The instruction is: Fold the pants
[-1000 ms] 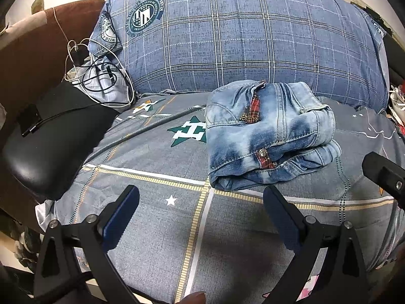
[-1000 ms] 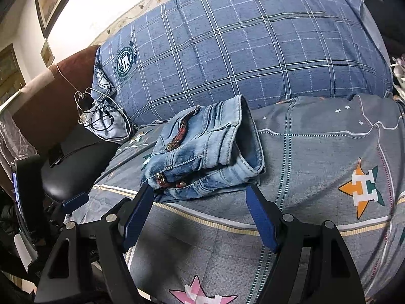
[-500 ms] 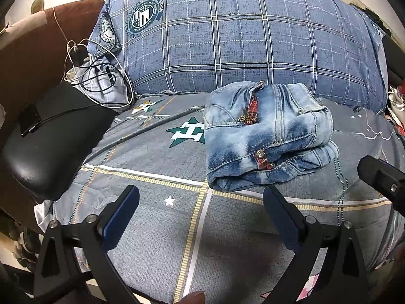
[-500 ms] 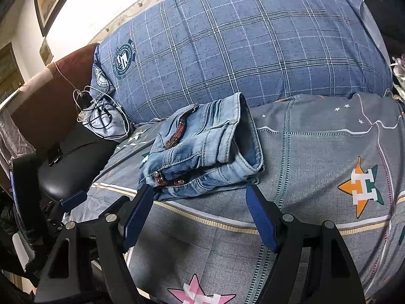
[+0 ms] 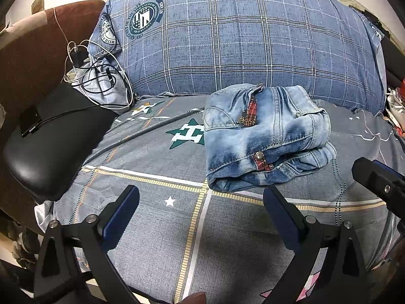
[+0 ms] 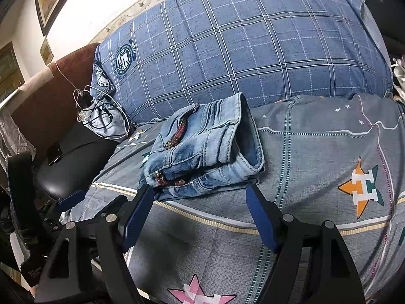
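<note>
The jeans (image 5: 263,139) are sitting folded up in a chunky bundle on the bed (image 5: 157,228), right in front of the big plaid pillow (image 5: 240,38), waistband button and red plaid lining showing on the near edge. Left claw (image 5: 201,210) is spread wide with nothing in it, hovering just short of the jeans. Right claw (image 6: 200,209) is spread wide and empty too, its tips just in front of the bundle's near edge. Left of the pillow there's a tangle of cables (image 5: 96,76) and a black cushion (image 5: 50,141).
</note>
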`<state>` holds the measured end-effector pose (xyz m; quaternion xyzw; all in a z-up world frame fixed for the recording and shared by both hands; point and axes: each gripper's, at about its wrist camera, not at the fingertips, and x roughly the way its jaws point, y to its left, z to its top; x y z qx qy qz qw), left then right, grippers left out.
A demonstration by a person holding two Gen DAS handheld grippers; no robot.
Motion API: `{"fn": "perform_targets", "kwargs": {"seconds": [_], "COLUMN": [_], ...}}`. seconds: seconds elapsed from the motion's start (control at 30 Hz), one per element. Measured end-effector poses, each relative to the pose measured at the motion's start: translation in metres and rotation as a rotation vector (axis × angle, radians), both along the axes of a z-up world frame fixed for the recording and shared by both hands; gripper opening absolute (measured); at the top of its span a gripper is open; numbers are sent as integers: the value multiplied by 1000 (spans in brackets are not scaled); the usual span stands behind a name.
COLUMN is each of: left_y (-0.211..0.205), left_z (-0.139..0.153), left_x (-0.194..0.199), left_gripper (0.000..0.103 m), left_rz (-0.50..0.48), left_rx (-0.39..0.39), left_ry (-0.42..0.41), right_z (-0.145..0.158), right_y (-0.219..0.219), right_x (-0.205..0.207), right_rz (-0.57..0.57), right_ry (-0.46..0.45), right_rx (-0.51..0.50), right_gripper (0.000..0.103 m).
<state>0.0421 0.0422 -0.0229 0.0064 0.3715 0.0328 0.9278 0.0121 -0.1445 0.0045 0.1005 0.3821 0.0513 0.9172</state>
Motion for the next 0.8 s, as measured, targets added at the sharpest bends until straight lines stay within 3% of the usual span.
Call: {"fn": "perform_targets", "kwargs": {"seconds": [0.8], "left_y": [2], "left_z": [-4], "left_x": [4], "left_gripper": [98], "left_rz": [-4], "left_rx": [-27], "left_ry": [25], "right_z": [-2], "right_y": [-1], "right_x": [3], "right_rz": [-3], "right_ry": [4], "right_rx": [8], "right_gripper": [76]}}
